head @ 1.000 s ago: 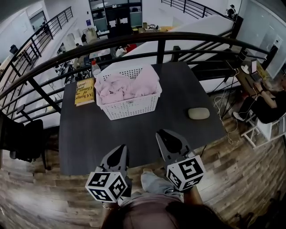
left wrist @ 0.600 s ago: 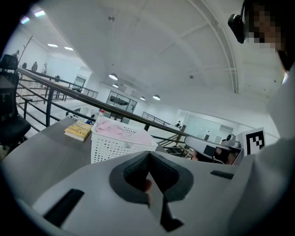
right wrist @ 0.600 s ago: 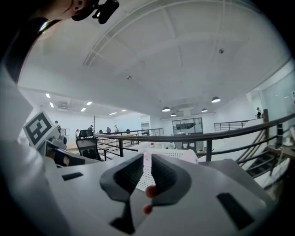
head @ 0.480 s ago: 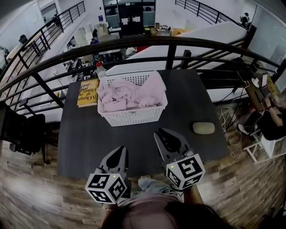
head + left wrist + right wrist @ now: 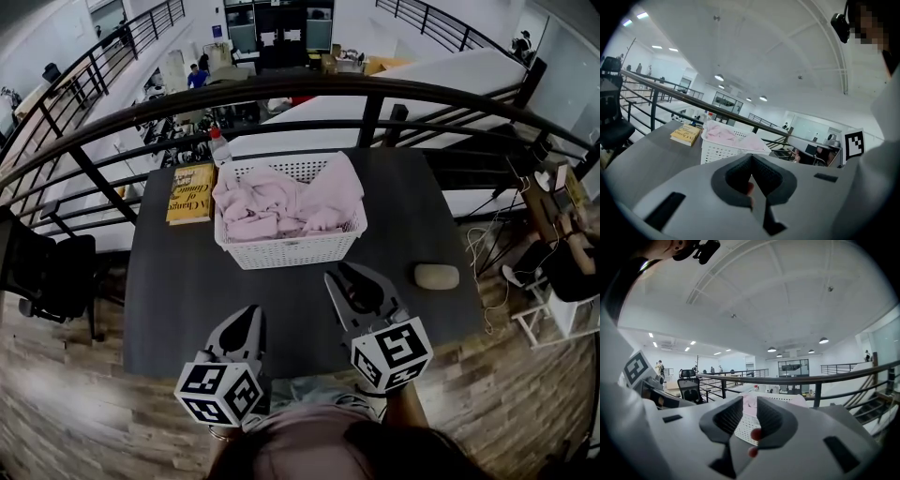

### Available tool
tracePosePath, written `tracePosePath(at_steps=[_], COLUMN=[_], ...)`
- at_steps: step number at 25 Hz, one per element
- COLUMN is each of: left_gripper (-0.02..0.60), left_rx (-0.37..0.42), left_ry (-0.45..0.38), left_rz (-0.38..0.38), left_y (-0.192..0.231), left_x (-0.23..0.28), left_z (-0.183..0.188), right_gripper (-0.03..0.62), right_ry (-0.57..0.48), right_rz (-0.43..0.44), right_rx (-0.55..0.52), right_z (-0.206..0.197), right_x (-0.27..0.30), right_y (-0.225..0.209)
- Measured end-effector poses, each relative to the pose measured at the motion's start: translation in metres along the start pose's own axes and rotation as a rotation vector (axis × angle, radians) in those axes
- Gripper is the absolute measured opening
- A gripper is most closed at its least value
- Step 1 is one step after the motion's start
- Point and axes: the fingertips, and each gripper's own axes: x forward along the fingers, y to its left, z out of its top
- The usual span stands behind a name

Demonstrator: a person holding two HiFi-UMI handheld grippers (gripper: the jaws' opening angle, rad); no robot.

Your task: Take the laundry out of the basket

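Yellow book (image 5: 190, 193) flat on dark surface (image 5: 178, 300), far left; bottle (image 5: 218, 148) just behind it. Left tongs (image 5: 250, 317) over near edge, pressed together, empty. White basket (image 5: 291, 248) mid-surface, pink laundry (image 5: 286, 199) heaped inside, beyond both tongs. Right tongs (image 5: 345, 276) slightly spread, just been opening, nothing between. Beige pad (image 5: 437, 277) at right.

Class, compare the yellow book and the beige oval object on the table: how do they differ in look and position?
The yellow book is flat, rectangular and printed; the beige oval object is rounded and plain. The book lies right beside the basket, on its left; the oval object lies apart on its right, nearer the front edge. Both rest on the dark table.
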Motion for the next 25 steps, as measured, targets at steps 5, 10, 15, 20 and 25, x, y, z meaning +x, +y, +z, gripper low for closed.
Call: tracePosePath(at_steps=[5, 10, 15, 20, 25], left_gripper=[-0.003, -0.003, -0.003, -0.003, -0.003], left_rx=[0.003, -0.004, -0.019, -0.037, -0.059], left_ry=[0.012, 0.024, 0.038, 0.045, 0.051], left_rz=[-0.006, -0.006, -0.009, -0.006, -0.002], left_y=[0.024, 0.051, 0.074, 0.095, 0.114], left_x=[0.003, 0.008, 0.011, 0.015, 0.023], left_z=[0.015, 0.024, 0.028, 0.033, 0.036], right_gripper=[0.113, 0.133, 0.164, 0.212, 0.265], right_ry=[0.008, 0.025, 0.058, 0.099, 0.161], right_rz=[-0.013, -0.015, 0.002, 0.016, 0.047], right_rx=[-0.004, -0.022, -0.065, -0.101, -0.148], right_z=[0.006, 0.009, 0.013, 0.014, 0.007], right_x=[0.023, 0.048, 0.071, 0.094, 0.121], right_y=[0.002, 0.005, 0.004, 0.003, 0.005])
